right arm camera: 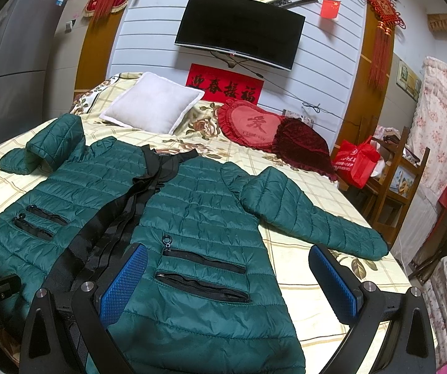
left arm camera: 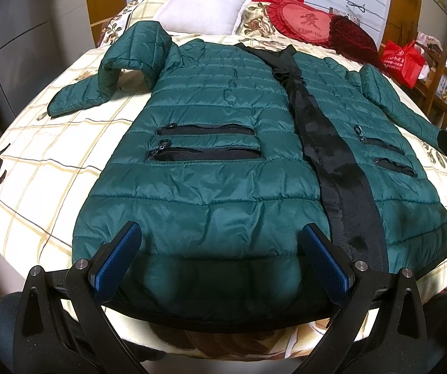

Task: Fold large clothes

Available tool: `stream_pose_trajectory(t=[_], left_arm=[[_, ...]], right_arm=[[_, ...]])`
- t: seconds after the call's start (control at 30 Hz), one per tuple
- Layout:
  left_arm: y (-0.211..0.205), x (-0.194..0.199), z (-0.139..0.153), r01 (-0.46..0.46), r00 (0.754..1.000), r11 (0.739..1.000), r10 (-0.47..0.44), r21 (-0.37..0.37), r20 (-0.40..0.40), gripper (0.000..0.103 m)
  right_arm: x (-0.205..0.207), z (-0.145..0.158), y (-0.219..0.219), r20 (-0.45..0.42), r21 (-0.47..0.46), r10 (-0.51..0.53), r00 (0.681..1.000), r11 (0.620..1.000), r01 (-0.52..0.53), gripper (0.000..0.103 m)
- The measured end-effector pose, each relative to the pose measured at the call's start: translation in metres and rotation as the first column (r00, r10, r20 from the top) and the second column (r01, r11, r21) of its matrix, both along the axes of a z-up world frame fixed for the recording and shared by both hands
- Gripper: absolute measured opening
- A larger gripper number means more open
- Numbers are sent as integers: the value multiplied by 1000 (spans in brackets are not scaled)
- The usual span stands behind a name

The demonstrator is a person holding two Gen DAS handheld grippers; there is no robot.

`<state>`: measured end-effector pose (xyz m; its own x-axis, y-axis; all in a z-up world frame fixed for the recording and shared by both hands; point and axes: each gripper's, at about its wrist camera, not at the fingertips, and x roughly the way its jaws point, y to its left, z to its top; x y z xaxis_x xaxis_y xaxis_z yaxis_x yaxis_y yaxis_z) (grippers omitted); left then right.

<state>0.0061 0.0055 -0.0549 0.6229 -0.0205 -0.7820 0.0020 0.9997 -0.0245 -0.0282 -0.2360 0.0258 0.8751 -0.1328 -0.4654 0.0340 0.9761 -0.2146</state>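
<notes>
A dark green quilted jacket [left arm camera: 211,155] lies flat, front up, on the bed, with a black placket strip [left arm camera: 326,143] down its middle and zip pockets on both sides. Its left sleeve [left arm camera: 111,71] is bent up near the shoulder; its right sleeve [right arm camera: 310,218] stretches out to the right. My left gripper [left arm camera: 222,240] is open, just above the jacket's bottom hem on the left half. My right gripper [right arm camera: 228,261] is open above the right half [right arm camera: 204,215], near its lower pockets. Neither holds anything.
The bed [left arm camera: 45,162] has a cream checked floral sheet. A white pillow [right arm camera: 153,106], a red heart cushion [right arm camera: 251,126] and a dark red cushion [right arm camera: 303,145] lie at its head. A wooden rack with a red bag [right arm camera: 357,162] stands to the right. A TV [right arm camera: 239,28] hangs on the wall.
</notes>
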Motion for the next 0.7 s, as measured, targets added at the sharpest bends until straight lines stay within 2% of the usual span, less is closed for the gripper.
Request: stream_pose_trajectory(t=[0.7], left_arm=[[1, 2, -2, -1, 1000, 1000, 1, -7, -10, 103]], right_arm=[[1, 4, -6, 8, -8, -2, 1000, 1000, 2, 103]])
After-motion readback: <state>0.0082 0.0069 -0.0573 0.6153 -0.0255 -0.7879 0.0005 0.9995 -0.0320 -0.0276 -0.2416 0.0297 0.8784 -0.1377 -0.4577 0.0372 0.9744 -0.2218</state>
